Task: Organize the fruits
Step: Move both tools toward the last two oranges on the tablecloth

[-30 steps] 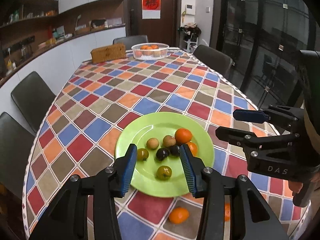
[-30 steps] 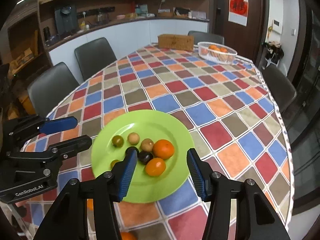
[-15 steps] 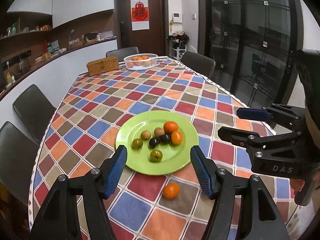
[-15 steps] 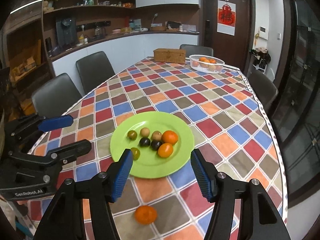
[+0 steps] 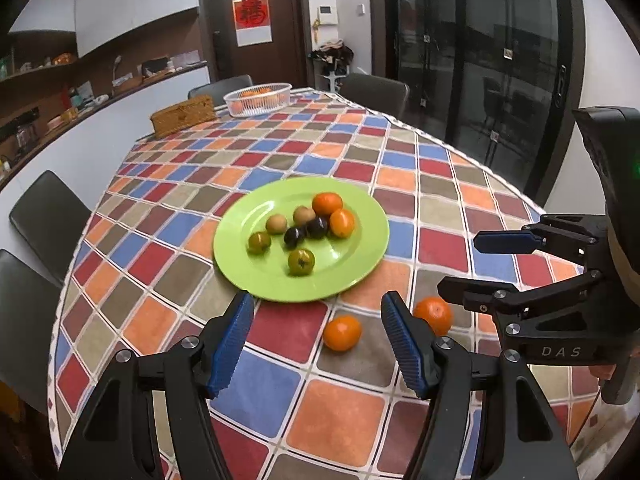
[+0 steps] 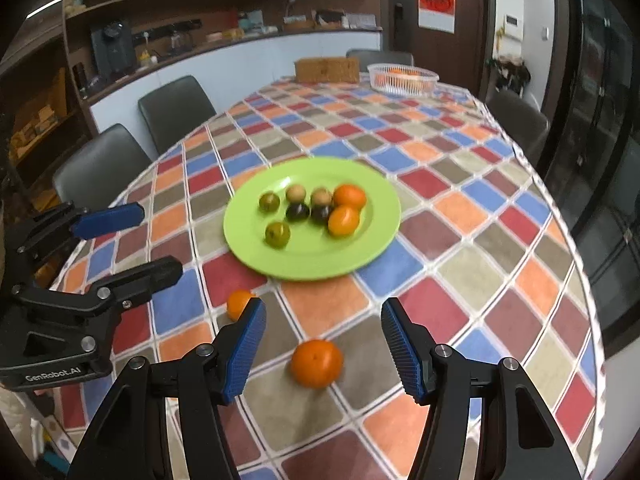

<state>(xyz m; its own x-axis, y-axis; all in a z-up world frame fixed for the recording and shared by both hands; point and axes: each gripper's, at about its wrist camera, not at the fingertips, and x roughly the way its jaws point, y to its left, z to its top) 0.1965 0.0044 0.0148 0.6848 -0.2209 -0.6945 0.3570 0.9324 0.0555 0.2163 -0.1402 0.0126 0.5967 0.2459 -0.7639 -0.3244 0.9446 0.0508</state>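
Green plate [image 5: 352, 268] of fruit mid-desk [image 6: 472, 248], two oranges [image 5: 342, 333] [image 5: 434, 314] loose near front edge; left gripper [image 5: 316, 344] and right gripper [image 6: 322, 346] hovering, jaws spread wide, empty.

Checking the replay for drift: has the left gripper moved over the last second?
Yes. The left gripper has pulled back from the green plate; its fingertips now frame the tablecloth and an orange.

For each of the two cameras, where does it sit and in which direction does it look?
Left wrist: on the left gripper, looking over the table at the green plate; the right gripper shows at right.
Right wrist: on the right gripper, same direction; the left gripper shows at left.
Shared: plate, two loose oranges, white basket.
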